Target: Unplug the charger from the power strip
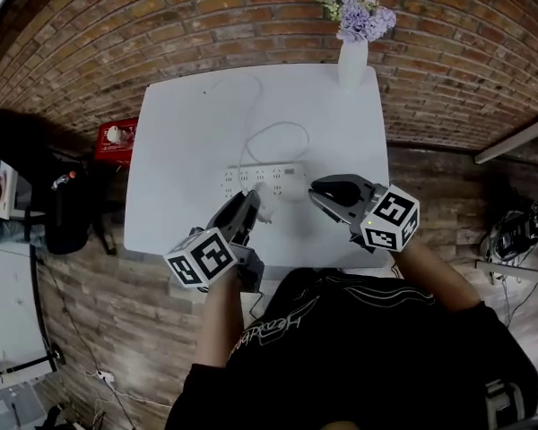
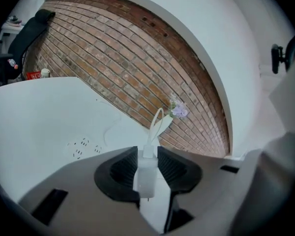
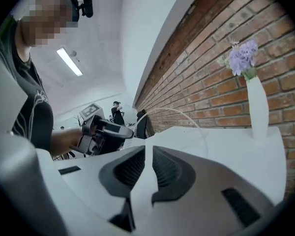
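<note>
The white power strip (image 1: 267, 180) lies across the middle of the white table (image 1: 179, 150); its sockets (image 2: 82, 147) show in the left gripper view. My left gripper (image 1: 251, 208) (image 2: 147, 168) is shut on the small white charger (image 2: 146, 177), held clear of the strip with its prongs bare. The charger's white cable (image 2: 156, 123) (image 1: 273, 137) loops away over the table. My right gripper (image 1: 316, 191) (image 3: 148, 163) hovers over the strip's right end, its jaws only a narrow gap apart with nothing between them. The right gripper view also catches the left gripper (image 3: 105, 132).
A white vase with purple flowers (image 1: 352, 56) (image 3: 257, 107) stands at the table's far right corner against the brick wall. A red box (image 1: 117, 139) and a black bag (image 1: 31, 146) sit left of the table. A metal frame (image 1: 520, 150) stands to the right.
</note>
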Motion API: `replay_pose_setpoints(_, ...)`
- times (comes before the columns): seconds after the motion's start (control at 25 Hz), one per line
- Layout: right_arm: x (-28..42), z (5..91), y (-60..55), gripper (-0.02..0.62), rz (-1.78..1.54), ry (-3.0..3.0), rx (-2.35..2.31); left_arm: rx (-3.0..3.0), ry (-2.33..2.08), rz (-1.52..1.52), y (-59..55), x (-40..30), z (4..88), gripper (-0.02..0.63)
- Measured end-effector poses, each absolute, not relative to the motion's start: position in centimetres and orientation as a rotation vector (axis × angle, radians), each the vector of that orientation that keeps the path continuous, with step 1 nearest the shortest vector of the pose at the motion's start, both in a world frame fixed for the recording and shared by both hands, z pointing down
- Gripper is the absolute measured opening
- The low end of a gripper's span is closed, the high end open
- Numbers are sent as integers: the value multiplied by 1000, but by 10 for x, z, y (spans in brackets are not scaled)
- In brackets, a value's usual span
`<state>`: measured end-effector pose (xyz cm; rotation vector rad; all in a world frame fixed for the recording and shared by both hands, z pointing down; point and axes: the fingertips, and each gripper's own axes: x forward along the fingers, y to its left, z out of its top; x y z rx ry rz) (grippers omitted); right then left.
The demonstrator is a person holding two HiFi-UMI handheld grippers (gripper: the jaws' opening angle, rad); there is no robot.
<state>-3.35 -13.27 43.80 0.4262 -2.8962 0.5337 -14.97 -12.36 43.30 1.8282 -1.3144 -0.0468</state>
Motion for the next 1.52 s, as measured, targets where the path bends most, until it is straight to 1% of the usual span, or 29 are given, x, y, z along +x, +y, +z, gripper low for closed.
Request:
replay_pose_setpoints(0.12, -30, 414, -122, 17, 632, -2929, 502, 1852, -1254, -81, -108, -147, 417, 124)
replay_pose_setpoints(0.28, -32, 392, -103, 6, 779, -2956, 581, 1858, -1147, -141, -85, -145, 400, 124)
replay_pose_setpoints(0.48, -38, 371, -79, -2, 875, -2980, 644, 1898, -1062, -154, -60, -148, 379, 124)
replay_pose_setpoints(0.88, -54, 354, -41, -3, 822, -3002, 730, 1967, -1002, -167, -25, -159, 363, 124)
replay_pose_setpoints(1.24, -56, 345, -28, -3, 788, -3028, 744, 2031, -1027, -190, -19, -167, 342, 123)
replay_pose_setpoints(1.52, -52, 357, -26, -3, 798, -2997, 734, 2019, -1038, -207, -23, -171, 348, 123)
